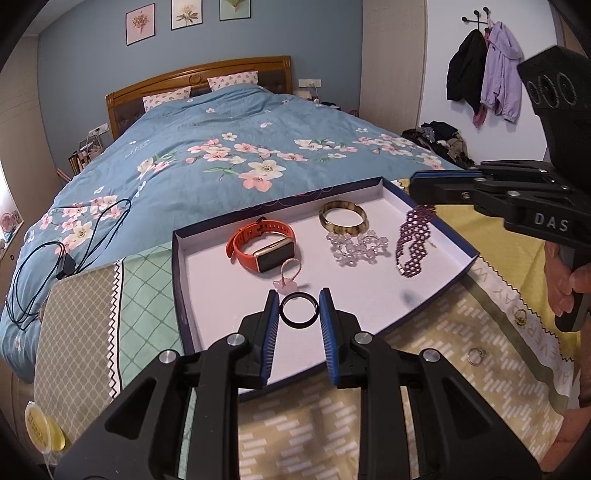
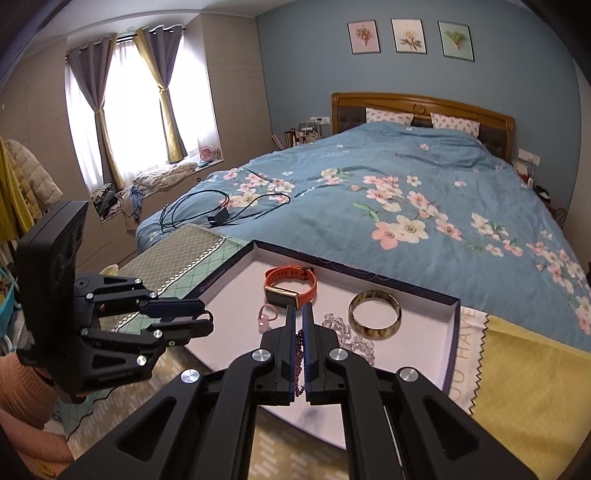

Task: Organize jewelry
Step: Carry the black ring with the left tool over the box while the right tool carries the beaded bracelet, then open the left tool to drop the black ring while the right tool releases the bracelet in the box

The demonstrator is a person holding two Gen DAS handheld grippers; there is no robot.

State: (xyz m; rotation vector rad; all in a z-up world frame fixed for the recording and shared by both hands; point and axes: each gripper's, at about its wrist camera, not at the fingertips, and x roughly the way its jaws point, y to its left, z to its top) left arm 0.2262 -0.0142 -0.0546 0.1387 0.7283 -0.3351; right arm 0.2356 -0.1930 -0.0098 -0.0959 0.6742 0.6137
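A bed (image 2: 424,192) with a blue flowered duvet and wooden headboard (image 2: 421,107) stands against the blue wall (image 2: 295,55). Three flower pictures (image 2: 408,36) hang at 12 o'clock. At 10 o'clock, the bright window (image 2: 140,110) has curtains.

Black ring between the left tongs

The left tongs (image 1: 299,306) grip a black ring (image 1: 299,309) above the tray (image 1: 192,288); the right tongs (image 1: 415,188) hold a purple beaded bracelet (image 1: 412,240).

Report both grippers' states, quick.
Left gripper: shut on the black ring, over the tray.
Right gripper: shut on the purple beaded bracelet, which hangs into the tray.
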